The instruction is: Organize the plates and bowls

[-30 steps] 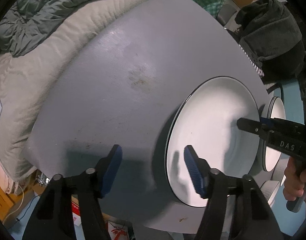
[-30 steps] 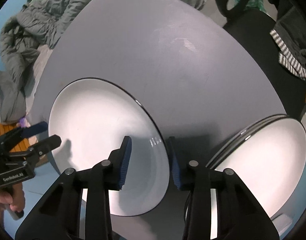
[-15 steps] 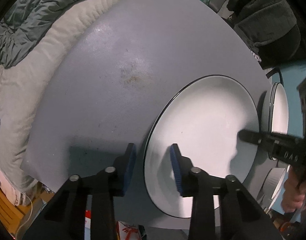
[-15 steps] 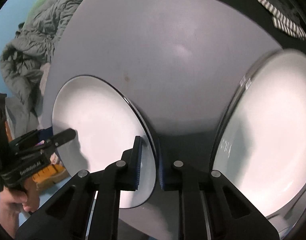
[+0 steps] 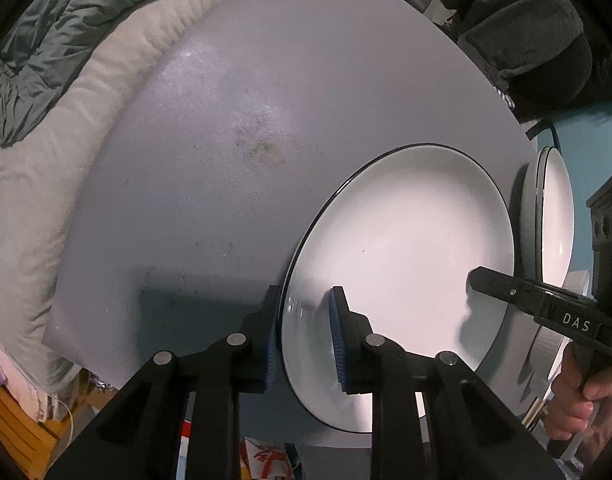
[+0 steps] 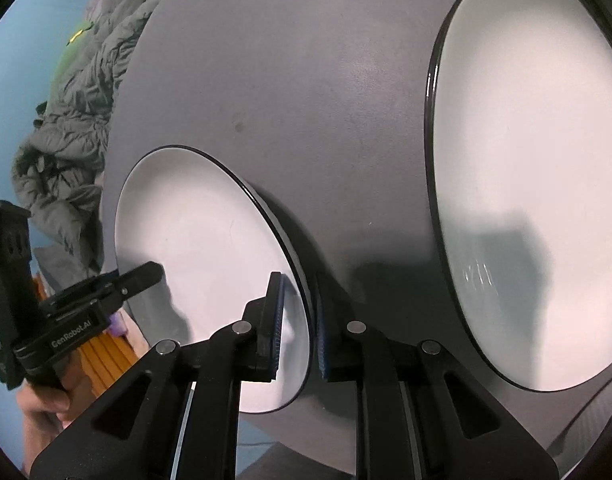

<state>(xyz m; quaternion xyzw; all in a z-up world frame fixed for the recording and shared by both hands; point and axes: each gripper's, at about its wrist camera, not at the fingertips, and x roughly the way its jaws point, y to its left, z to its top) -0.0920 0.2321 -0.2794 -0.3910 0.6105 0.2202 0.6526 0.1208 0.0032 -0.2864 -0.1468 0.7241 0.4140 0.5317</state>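
Note:
A white plate with a thin black rim lies at the near side of the grey table; it also shows in the right wrist view. My left gripper is shut on its left rim. My right gripper is shut on the opposite rim and shows from the side in the left wrist view. A stack of like plates stands to the right, also seen edge-on in the left wrist view.
A cream and grey-green quilt lies along the table's left side. Dark clothing is heaped on a chair at the far right. The table's near edge is just below the grippers.
Both grippers have closed: the left from wide open onto the plate's left rim, the right tighter on the opposite rim. The plate stack now looms closer in the right wrist view.

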